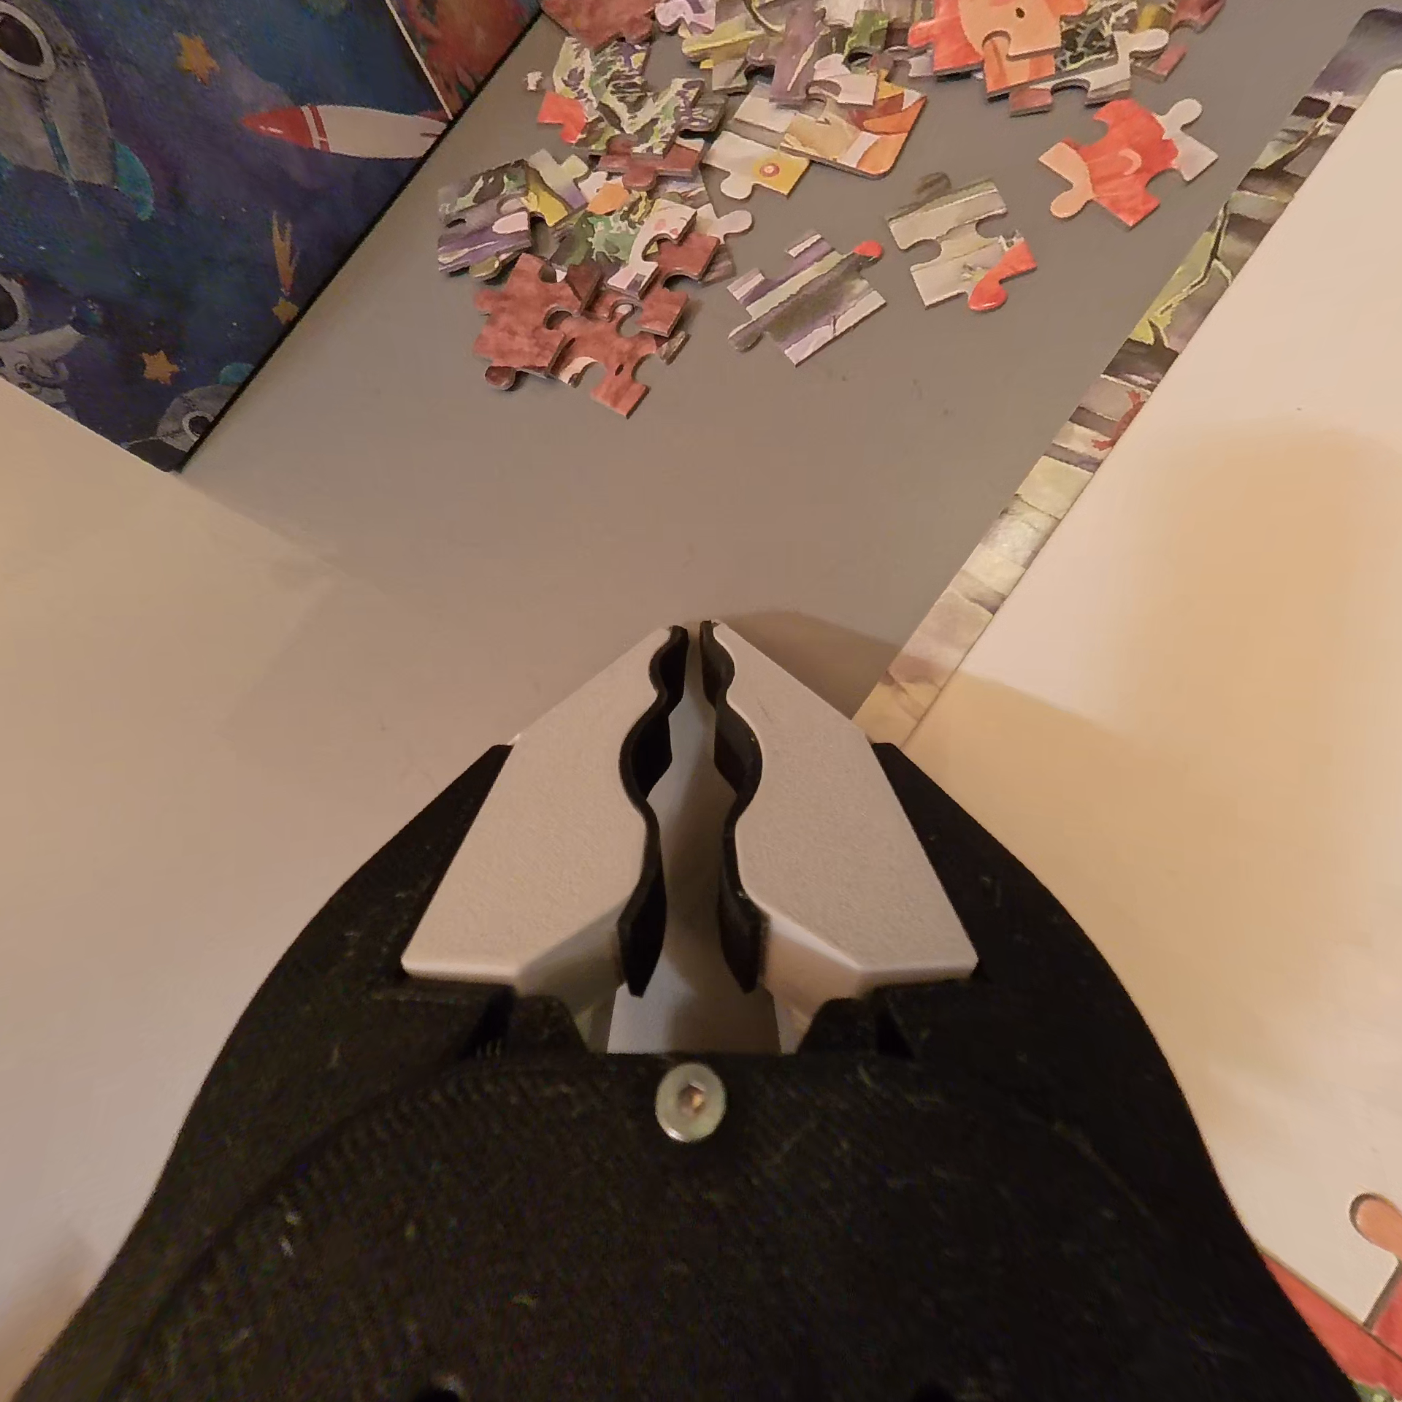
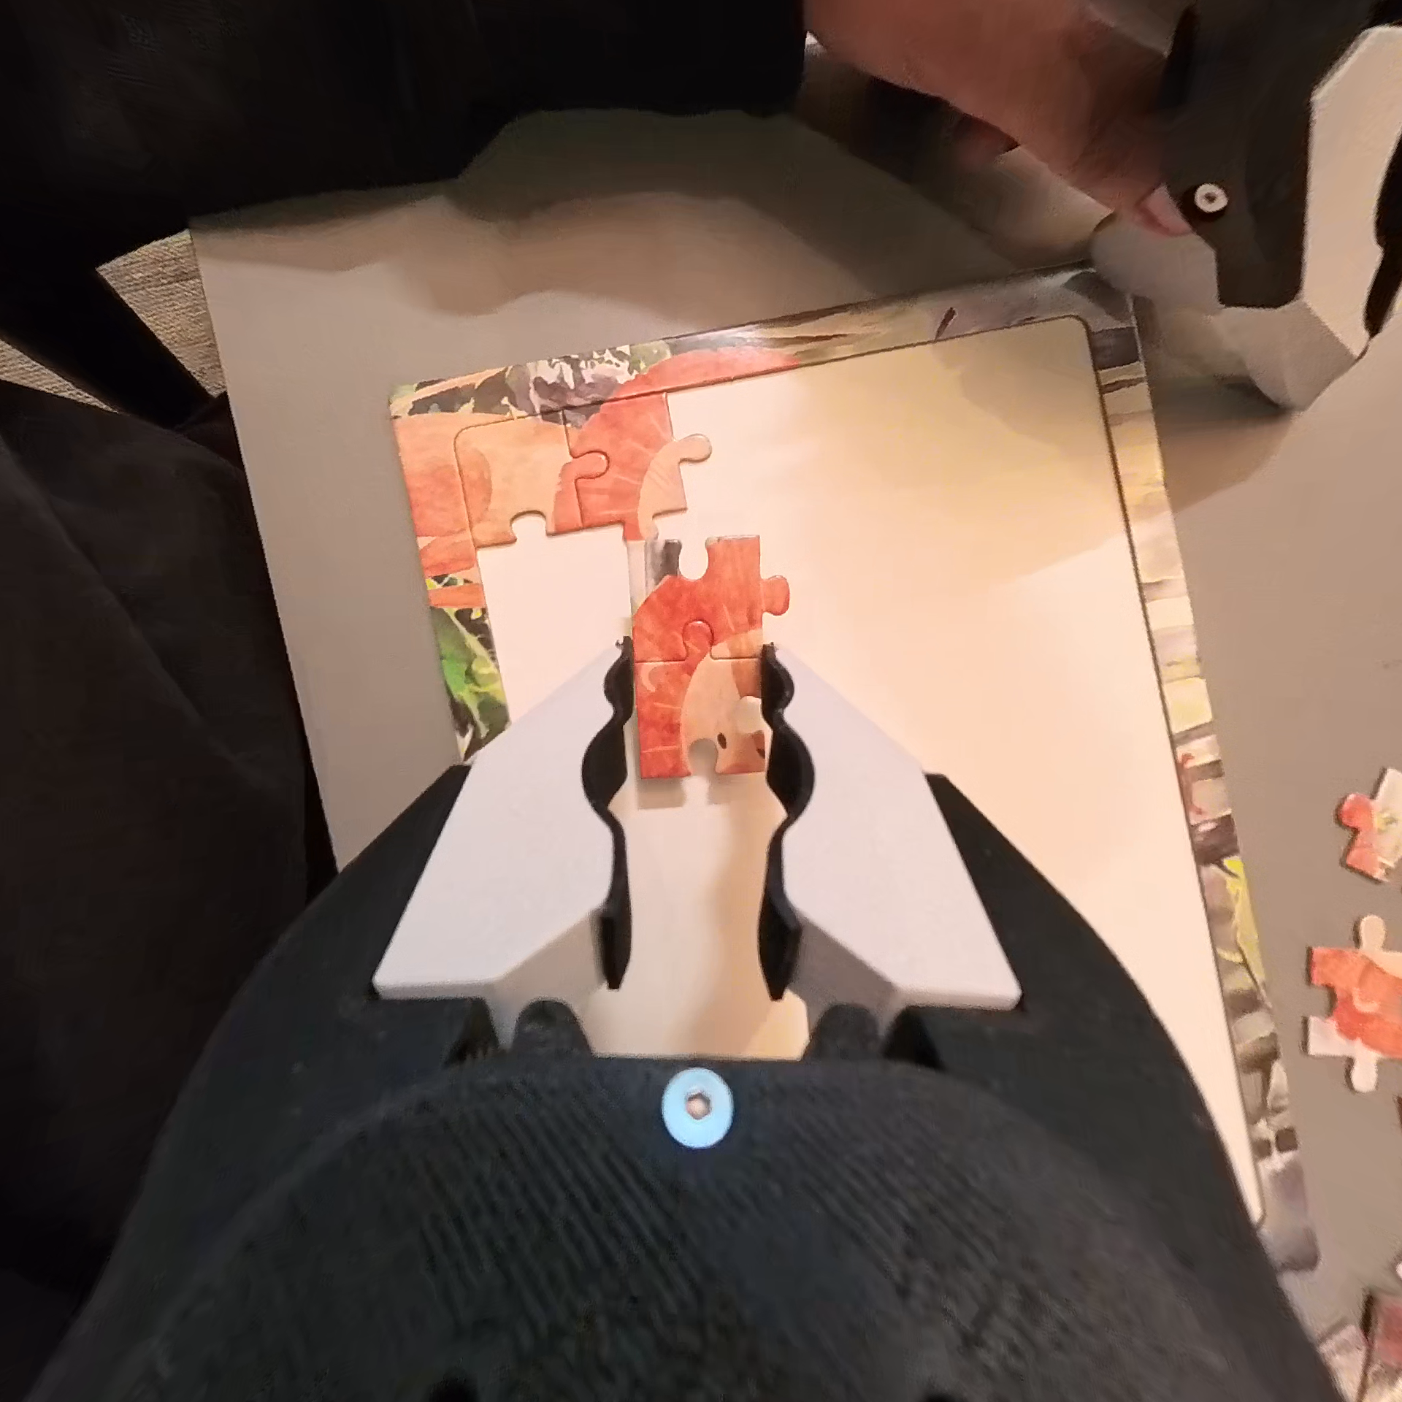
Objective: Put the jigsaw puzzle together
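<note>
Left gripper (image 1: 687, 628) hovered low over the grey table (image 1: 576, 485), jaws nearly closed with only a thin slit between the tips, holding nothing. Ahead lay a heap of loose puzzle pieces (image 1: 607, 250), brown, purple, green and orange, some overlapping. Apart from the heap, three single pieces: a striped grey-purple one (image 1: 808, 300), a pale one with a red corner (image 1: 960, 254) and an orange one (image 1: 1115, 163). To the left stood a blue space-themed picture (image 1: 152, 190) with a rocket and stars. To the right ran the patterned border of the puzzle tray (image 1: 1009, 523), its white inside beside it.

Right gripper (image 2: 696, 649) sat over the white inside of the puzzle tray (image 2: 910, 607), jaws partly open around a block of joined orange pieces (image 2: 702, 660). Fingertips (image 2: 775, 671) lay right at the block's two sides; true clamping could not be told. Block lay flat on the tray, just below two pieces already seated (image 2: 576, 478) in the upper left corner, not locked to them. Farther off, at the tray's upper right corner, the other gripper (image 2: 1244, 250) held by a hand (image 2: 1047, 99). Right of the tray, more loose orange pieces (image 2: 1358, 1009) on the table. Dark clothing (image 2: 152, 683) filled the left side.
</note>
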A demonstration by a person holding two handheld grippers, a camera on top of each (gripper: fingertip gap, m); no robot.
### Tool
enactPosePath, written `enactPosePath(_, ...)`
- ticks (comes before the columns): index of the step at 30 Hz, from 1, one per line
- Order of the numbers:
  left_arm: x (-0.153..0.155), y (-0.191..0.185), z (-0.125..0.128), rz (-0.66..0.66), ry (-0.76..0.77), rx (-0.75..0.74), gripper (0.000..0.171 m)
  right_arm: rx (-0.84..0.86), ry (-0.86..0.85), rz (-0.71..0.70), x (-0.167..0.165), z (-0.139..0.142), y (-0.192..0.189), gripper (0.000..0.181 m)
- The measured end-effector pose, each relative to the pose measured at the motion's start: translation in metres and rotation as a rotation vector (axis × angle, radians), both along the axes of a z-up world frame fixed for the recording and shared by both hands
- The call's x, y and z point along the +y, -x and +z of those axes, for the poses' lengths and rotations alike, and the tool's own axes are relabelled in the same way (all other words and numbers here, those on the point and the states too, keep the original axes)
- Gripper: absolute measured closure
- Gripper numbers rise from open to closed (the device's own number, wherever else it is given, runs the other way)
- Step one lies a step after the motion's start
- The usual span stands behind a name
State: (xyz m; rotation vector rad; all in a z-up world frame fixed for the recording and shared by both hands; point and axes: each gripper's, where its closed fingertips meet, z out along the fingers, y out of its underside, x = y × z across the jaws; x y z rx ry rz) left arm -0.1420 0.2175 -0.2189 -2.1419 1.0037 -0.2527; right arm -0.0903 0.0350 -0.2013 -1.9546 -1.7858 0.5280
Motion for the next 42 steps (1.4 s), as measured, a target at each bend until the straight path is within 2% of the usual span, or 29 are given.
enactPosePath(6, 0.0, 0.0, 0.0, 0.0, -0.003, 0.003, 0.167, 0.006, 0.028, -0.002, -0.016, 0.004, -0.002, 0.15)
enactPosePath(14, 0.0, 0.0, 0.0, -0.001, -0.009, 0.009, 0.167, -0.087, 0.037, 0.048, -0.043, -0.009, 0.0, 0.15)
enactPosePath(42, 0.0, -0.001, 0.0, -0.006, -0.021, 0.02, 0.169, -0.109, -0.005, 0.096, -0.042, -0.012, 0.007, 0.149)
